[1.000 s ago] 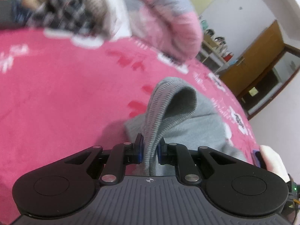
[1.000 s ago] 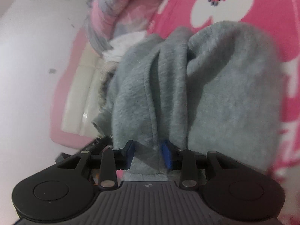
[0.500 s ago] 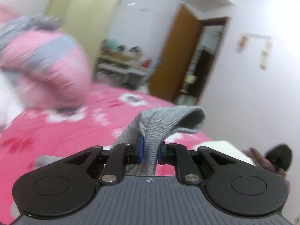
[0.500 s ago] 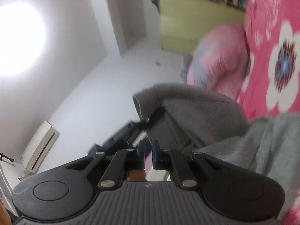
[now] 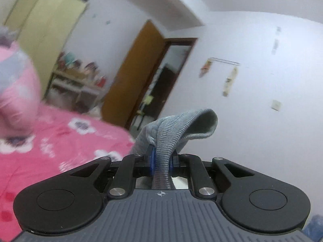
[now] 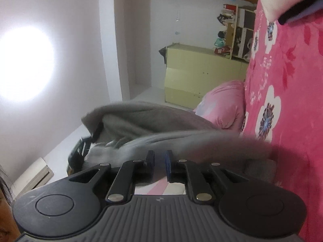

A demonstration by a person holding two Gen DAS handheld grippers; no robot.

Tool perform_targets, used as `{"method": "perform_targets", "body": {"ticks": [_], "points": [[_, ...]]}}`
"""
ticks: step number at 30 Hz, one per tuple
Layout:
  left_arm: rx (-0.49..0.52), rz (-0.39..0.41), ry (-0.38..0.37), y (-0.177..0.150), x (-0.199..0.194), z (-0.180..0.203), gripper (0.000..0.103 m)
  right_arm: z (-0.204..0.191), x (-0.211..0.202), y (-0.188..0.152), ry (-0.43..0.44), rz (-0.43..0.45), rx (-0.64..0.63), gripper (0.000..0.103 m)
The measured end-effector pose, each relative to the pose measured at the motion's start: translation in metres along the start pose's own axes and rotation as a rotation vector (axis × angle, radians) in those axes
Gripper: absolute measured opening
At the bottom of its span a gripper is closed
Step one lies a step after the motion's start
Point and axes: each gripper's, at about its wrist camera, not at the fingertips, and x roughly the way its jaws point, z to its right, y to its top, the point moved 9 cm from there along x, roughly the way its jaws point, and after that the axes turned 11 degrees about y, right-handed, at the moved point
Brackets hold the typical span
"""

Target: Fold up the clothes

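Left gripper (image 5: pixel 161 161): raised and levelled toward the room's far wall, fingers clamped on the ribbed hem of a grey sweatshirt (image 5: pixel 175 127); the hem loops up over the fingertips and flops to the right, the rest of the garment falling behind the tool toward the bed's edge.

Bedspread (image 5: pixel 50 141): pink, white flower print, filling the lower left of the left wrist view; blurred pink-and-grey quilt (image 5: pixel 14 84) bundled at its far left end.

Room, left to right: pale yellow wardrobe (image 5: pixel 44 30), cluttered shelf unit (image 5: pixel 78 80), open brown door (image 5: pixel 137 74), white wall with a hook rail (image 5: pixel 224 61). No writing can be read.

Right gripper (image 6: pixel 159 161): rolled sideways, so the bedspread stands along the right edge of its view; blue-padded fingers (image 6: pixel 168 159) parted by a narrow gap with nothing between them. Blurred grey sweatshirt fabric crosses just beyond the tips, stretching to the left gripper at left.
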Motion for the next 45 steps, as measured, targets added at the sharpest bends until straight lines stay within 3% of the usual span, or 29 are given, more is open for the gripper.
{"method": "perform_targets", "body": {"ticks": [3,6,8,12,15,17,19,20,22,25,28,31,34,37,39,41,42,43,44,45], "points": [[-0.084,-0.082,0.114,-0.010,0.001,-0.074,0.011,0.018,0.006,-0.012,-0.030,-0.021,0.042,0.014],[-0.181,-0.189,0.336,-0.033,0.003,-0.179,0.011,0.043,0.017,-0.029,-0.092,-0.070,0.093,0.015],[-0.269,-0.211,0.496,-0.049,-0.002,-0.255,0.011,0.057,0.024,-0.042,-0.140,-0.108,0.113,0.015],[-0.385,-0.224,0.677,-0.080,-0.013,-0.371,0.011,0.075,0.043,-0.067,-0.235,-0.196,0.104,0.015],[-0.454,-0.247,0.774,-0.111,-0.015,-0.437,0.013,0.088,0.057,-0.085,-0.313,-0.272,0.081,0.015],[-0.528,-0.289,0.838,-0.133,-0.016,-0.477,0.017,0.098,0.065,-0.098,-0.360,-0.325,0.074,0.015],[-0.648,-0.313,0.853,-0.156,-0.025,-0.499,0.039,0.107,0.071,-0.111,-0.419,-0.381,0.055,0.018],[-0.708,-0.325,0.860,-0.167,-0.029,-0.510,0.043,0.110,0.074,-0.119,-0.450,-0.409,0.041,0.020],[-0.776,-0.304,0.807,-0.177,-0.044,-0.510,0.054,0.115,0.078,-0.130,-0.489,-0.457,0.014,0.032],[-0.825,-0.258,0.764,-0.179,-0.074,-0.504,0.067,0.112,0.086,-0.142,-0.515,-0.515,-0.045,0.038],[-0.828,-0.213,0.762,-0.176,-0.110,-0.493,0.069,0.106,0.095,-0.152,-0.534,-0.567,-0.116,0.040],[-0.744,-0.170,0.690,-0.173,-0.137,-0.452,0.082,0.100,0.104,-0.161,-0.551,-0.619,-0.189,0.044],[-0.635,-0.227,0.603,-0.196,-0.141,-0.403,0.090,0.089,0.119,-0.182,-0.568,-0.733,-0.333,0.045],[-0.577,-0.285,0.518,-0.232,-0.134,-0.358,0.090,0.082,0.147,-0.217,-0.505,-0.874,-0.469,0.046],[-0.545,-0.308,0.500,-0.251,-0.125,-0.339,0.090,0.087,0.166,-0.246,-0.432,-0.948,-0.429,0.047],[-0.462,-0.268,0.558,-0.259,-0.121,-0.328,0.090,0.097,0.178,-0.280,-0.362,-1.037,-0.370,0.051],[-0.447,-0.271,0.554,-0.263,-0.118,-0.323,0.090,0.110,0.177,-0.291,-0.394,-1.067,-0.347,0.052],[-0.432,-0.275,0.549,-0.267,-0.116,-0.318,0.090,0.123,0.173,-0.297,-0.460,-1.094,-0.340,0.052],[-0.416,-0.278,0.545,-0.271,-0.114,-0.313,0.090,0.128,0.170,-0.282,-0.507,-1.065,-0.355,0.047],[-0.401,-0.282,0.540,-0.276,-0.111,-0.308,0.090,0.133,0.166,-0.267,-0.553,-1.036,-0.369,0.019]]}}
